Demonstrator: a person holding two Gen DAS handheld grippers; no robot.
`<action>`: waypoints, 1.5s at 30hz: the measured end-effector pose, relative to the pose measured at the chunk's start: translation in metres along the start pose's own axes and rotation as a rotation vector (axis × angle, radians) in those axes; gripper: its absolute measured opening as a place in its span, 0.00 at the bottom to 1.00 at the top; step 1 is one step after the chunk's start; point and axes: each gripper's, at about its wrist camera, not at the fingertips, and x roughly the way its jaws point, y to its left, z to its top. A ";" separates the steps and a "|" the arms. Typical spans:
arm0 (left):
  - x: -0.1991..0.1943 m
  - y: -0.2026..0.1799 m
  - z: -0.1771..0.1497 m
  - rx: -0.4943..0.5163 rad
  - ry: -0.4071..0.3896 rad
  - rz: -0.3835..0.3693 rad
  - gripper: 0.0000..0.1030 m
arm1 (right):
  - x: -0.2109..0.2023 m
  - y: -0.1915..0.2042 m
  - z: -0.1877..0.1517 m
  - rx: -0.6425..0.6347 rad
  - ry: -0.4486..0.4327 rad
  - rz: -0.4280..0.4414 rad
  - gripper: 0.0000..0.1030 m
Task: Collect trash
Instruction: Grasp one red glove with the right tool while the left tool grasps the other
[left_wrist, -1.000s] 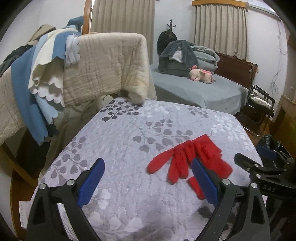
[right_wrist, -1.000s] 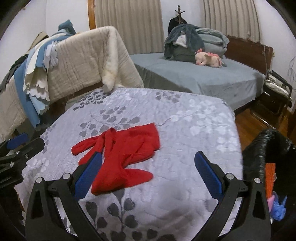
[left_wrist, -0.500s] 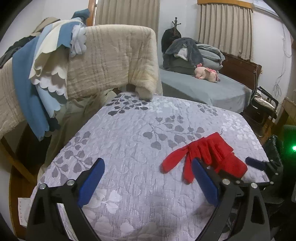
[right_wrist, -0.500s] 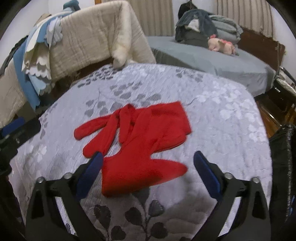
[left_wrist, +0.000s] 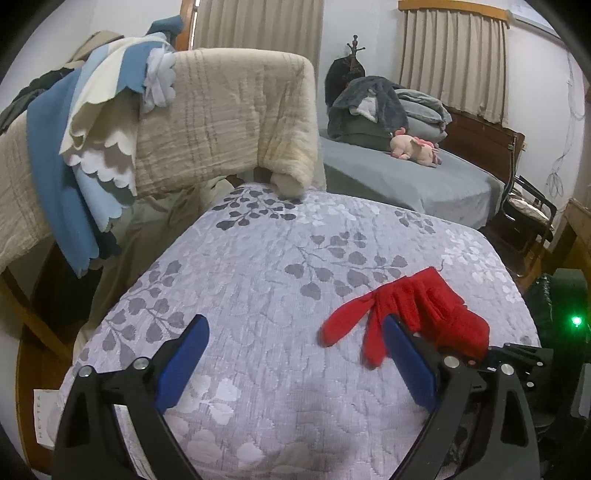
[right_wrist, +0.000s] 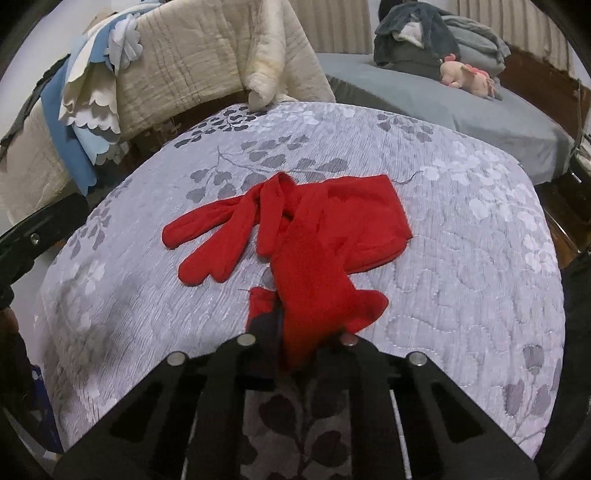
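Note:
A pair of red gloves (right_wrist: 314, 229) lies on the grey leaf-patterned quilt (right_wrist: 461, 240), fingers spread toward the left. My right gripper (right_wrist: 295, 343) is shut on the near end of the red gloves, and red fabric bunches up between its closed jaws. In the left wrist view the red gloves (left_wrist: 417, 314) lie at the right, just beyond the right blue pad. My left gripper (left_wrist: 291, 365) hovers open over bare quilt (left_wrist: 258, 280), holding nothing. The right gripper's black body (left_wrist: 517, 358) shows at that view's right edge.
A beige blanket (left_wrist: 229, 118) and blue and white cloths (left_wrist: 74, 155) hang over a rail at the back left. A grey bed (left_wrist: 406, 177) with piled clothes and a pink plush toy (left_wrist: 413, 147) stands behind. A dark chair (left_wrist: 524, 218) is at right.
My right gripper came down onto the gloves and its jaws went from wide open to shut on the red fabric. The left gripper stayed open and barely moved.

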 end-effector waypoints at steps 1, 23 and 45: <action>0.000 -0.003 0.000 0.004 0.000 -0.003 0.90 | -0.004 -0.004 0.001 0.013 -0.007 0.001 0.11; 0.065 -0.088 0.017 0.087 0.062 -0.096 0.89 | -0.043 -0.113 0.023 0.138 -0.131 -0.144 0.11; 0.116 -0.118 0.018 0.097 0.210 -0.232 0.14 | -0.029 -0.119 0.026 0.165 -0.109 -0.114 0.12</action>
